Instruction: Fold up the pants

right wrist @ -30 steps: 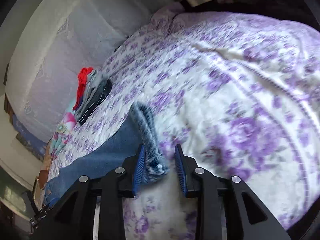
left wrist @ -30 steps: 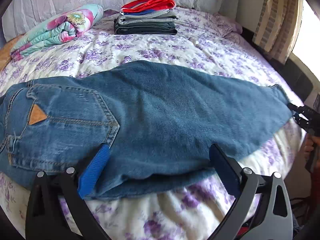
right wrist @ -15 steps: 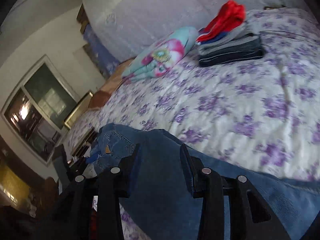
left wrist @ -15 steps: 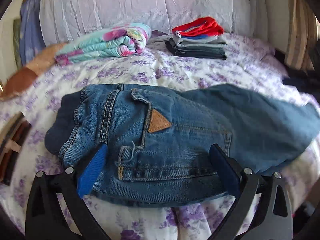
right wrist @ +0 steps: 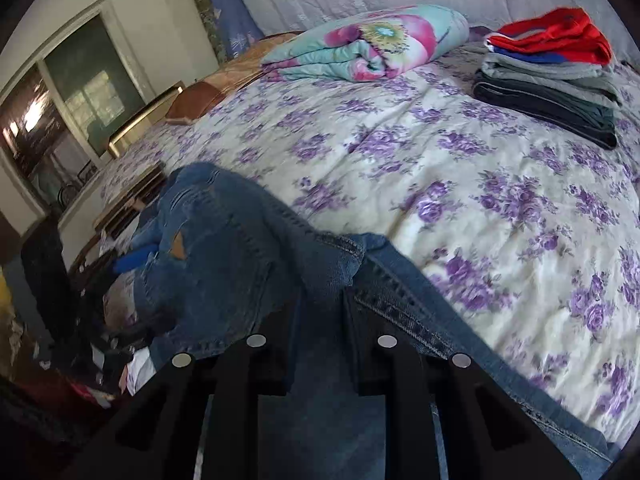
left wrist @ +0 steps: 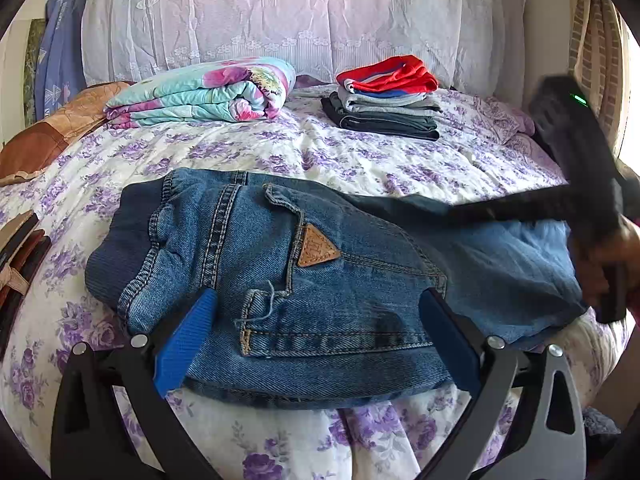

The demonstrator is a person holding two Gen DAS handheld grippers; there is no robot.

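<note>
The jeans [left wrist: 304, 288] are lying across the near edge of the bed [left wrist: 360, 160], waistband toward the left edge, back pocket and triangular leather patch [left wrist: 316, 252] facing up. The legs are running off toward the right edge, where they are doubling over; the fold itself is blurring and partly hiding behind the right tongs [right wrist: 320, 320].

In the left wrist view the right tongs are showing only as a dark smear at the right edge, with the person's hand [left wrist: 616, 264] hard to make out behind them. In the right wrist view their jaws are closing, and a bunched hem of denim is sitting between the pads; whether the pads are already pressing on it is not resolvable, since the fingertips are in shadow.

The left tongs [left wrist: 320, 332] are standing released, jaws wide, the blue pads [left wrist: 184, 348] flanking the seat of the jeans, resting at the cloth without pinching it.

Toward the headboard edge a folded floral quilt [left wrist: 200, 94] is lying at the left, and a stack of folded clothes [left wrist: 384, 100] with a red garment on top is sitting right of centre. Objects off the left edge of the bed are cut off and unidentifiable.
</note>
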